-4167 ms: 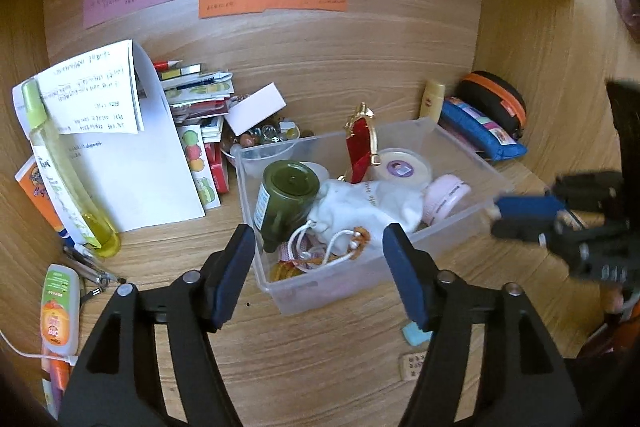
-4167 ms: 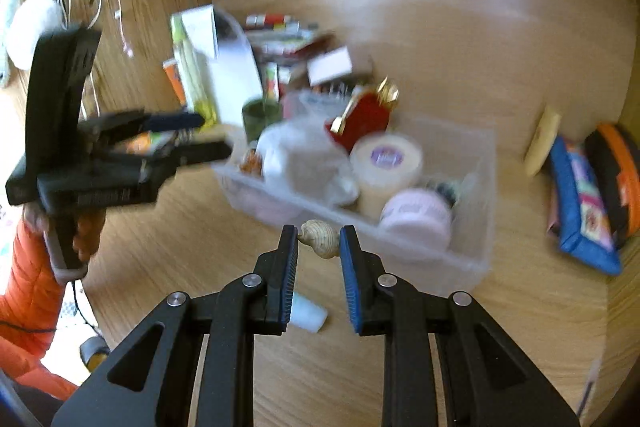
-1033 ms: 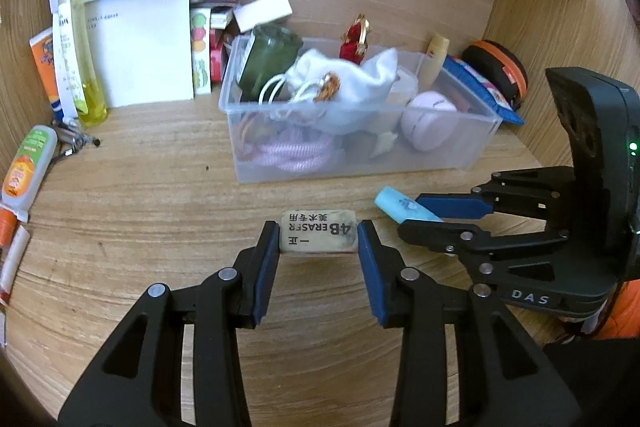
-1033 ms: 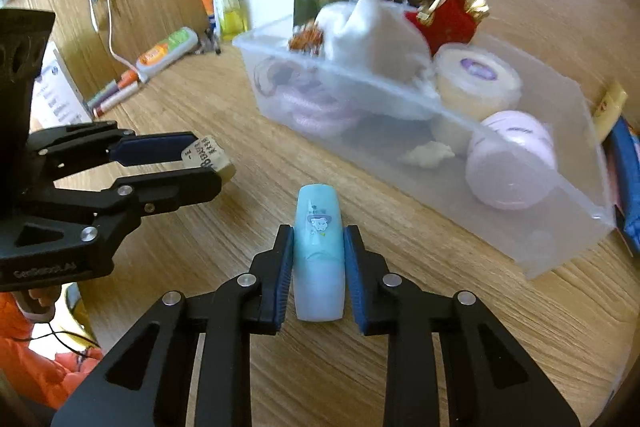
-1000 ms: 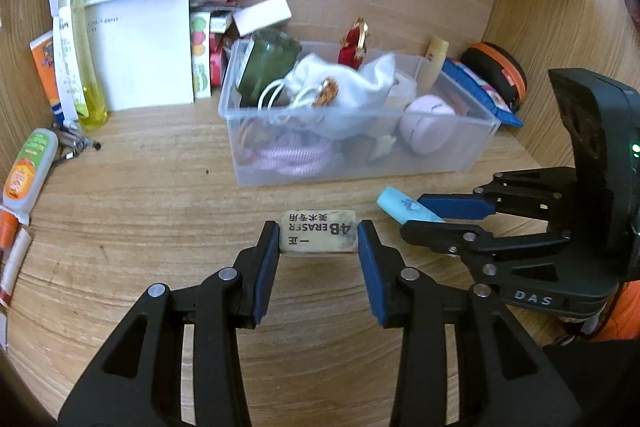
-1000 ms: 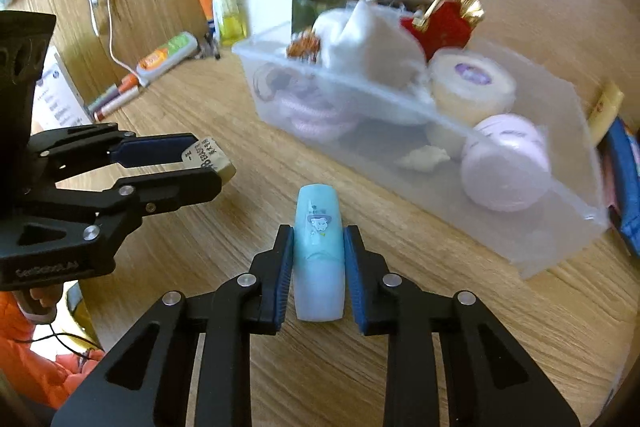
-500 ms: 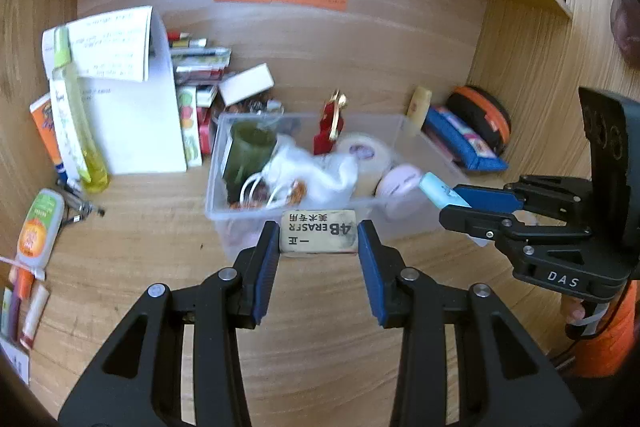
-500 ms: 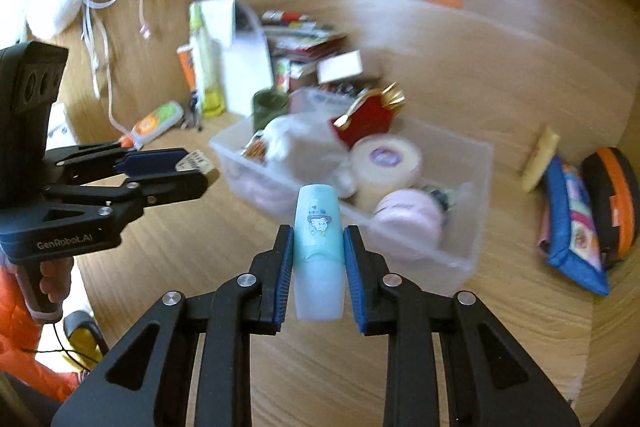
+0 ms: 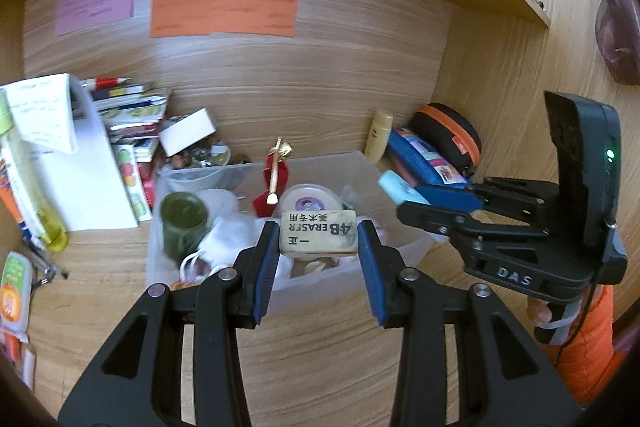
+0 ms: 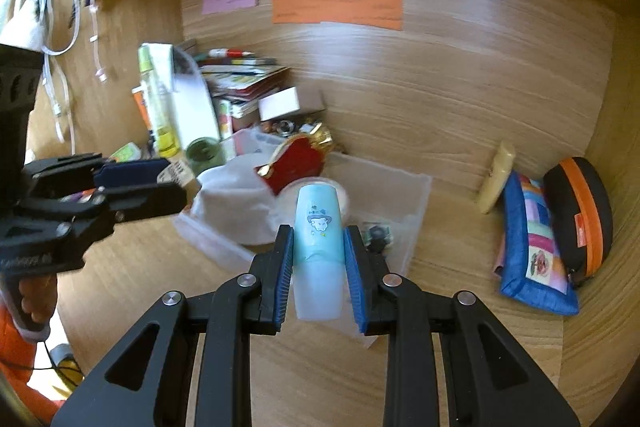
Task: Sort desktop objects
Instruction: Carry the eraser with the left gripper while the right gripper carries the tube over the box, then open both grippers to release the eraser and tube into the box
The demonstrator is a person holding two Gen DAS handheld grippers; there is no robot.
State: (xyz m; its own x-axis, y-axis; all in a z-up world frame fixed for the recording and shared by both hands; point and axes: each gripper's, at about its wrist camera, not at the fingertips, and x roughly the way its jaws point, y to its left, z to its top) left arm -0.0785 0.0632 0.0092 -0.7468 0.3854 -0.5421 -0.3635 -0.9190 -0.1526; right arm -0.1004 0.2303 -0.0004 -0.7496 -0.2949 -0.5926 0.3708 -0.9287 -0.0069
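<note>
Hanging over the clear plastic bin, both grippers carry something, and the coming move turns on how each load sits relative to the open bin below and ahead. The left gripper is clamped on a worn eraser, its pads pressing the two short ends so the long axis runs crosswise between the fingers, printed face toward the camera. Seen from the left wrist, the eraser sits in front of the round white tin and the white cloth, so this hand appears to be over the near middle of the bin.

The right gripper is closed on a pale blue tube with a small cartoon figure on it; the tube's long axis points forward along the fingers, rounded end outward. From the right wrist, that end points at the same tin, with the emptier right part of the bin just to its side.

Both grippers tilt moderately downward, side by side, the left one visible to the right one's left. Judging by the views, the left hand looks slightly nearer a clear drop. The bin is crowded on its left with a green jar and the cloth.
</note>
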